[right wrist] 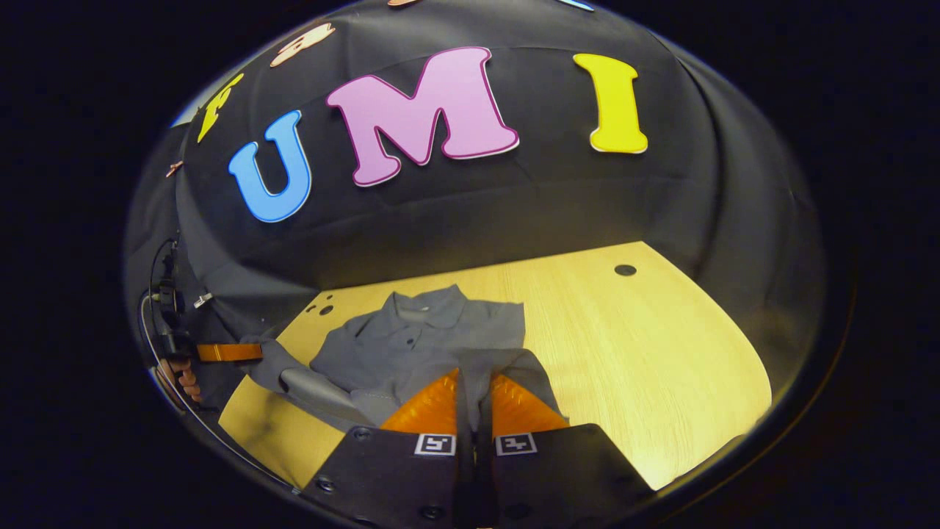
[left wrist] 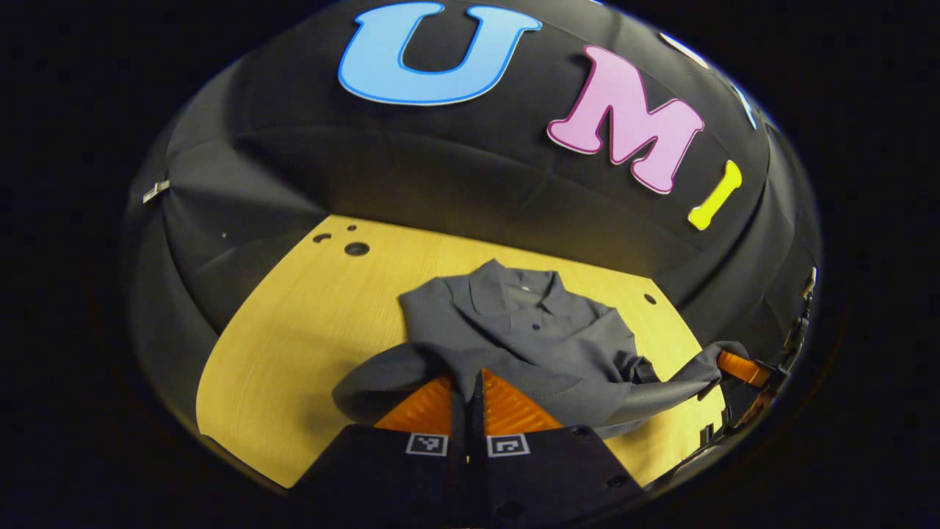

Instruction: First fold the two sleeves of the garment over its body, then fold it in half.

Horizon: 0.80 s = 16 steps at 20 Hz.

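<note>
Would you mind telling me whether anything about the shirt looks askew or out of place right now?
Nothing looks damaged. The grey shirt lies collar-up on the wooden table, but its lower part is bunched and lifted unevenly, since the left gripper and right gripper each pinch cloth, so it is not flat.

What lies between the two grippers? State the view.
The grey shirt: a band of its cloth runs from the left gripper to the right gripper, in the left gripper view.
</note>
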{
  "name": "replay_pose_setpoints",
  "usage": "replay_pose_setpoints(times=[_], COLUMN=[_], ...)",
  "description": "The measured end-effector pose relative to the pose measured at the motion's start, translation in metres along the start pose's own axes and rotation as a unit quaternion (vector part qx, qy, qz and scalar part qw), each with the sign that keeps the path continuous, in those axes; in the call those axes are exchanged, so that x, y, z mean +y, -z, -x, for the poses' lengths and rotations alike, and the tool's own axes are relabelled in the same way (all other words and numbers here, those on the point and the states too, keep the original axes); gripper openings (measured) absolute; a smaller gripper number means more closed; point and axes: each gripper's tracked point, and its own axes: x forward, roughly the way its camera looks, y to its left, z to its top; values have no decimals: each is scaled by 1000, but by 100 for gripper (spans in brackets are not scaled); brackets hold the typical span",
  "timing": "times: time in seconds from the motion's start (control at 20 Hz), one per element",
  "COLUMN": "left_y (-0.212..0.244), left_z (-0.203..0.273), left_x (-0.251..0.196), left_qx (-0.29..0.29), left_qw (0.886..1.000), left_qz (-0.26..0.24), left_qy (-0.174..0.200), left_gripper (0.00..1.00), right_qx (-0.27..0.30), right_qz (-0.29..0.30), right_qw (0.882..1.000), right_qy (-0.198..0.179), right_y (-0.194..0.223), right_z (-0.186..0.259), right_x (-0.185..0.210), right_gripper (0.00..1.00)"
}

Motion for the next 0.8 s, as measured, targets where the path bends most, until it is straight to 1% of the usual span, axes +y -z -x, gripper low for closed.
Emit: replay_pose_setpoints(times=[0.15,0.35,0.55,0.8], left_y=[-21,-43,-59,-62], left_z=[-24,-55,-93,-151], left_x=[4,7,6,7], left_qx=[-14,-28,-41,-35], left_qw=[1000,999,997,996], left_qz=[-22,-28,-58,-78], left_qy=[-7,-12,-10,-14], left_gripper=[5,5,5,5], right_qx=[-16,-28,-33,-29], right_qz=[6,1,2,4], right_qw=[1000,1000,999,999], right_qy=[2,7,10,20], right_y=[-21,-36,-42,-38], right_z=[-30,-68,-109,-164], right_x=[-3,-9,-16,-30], right_gripper=[5,5,5,5])
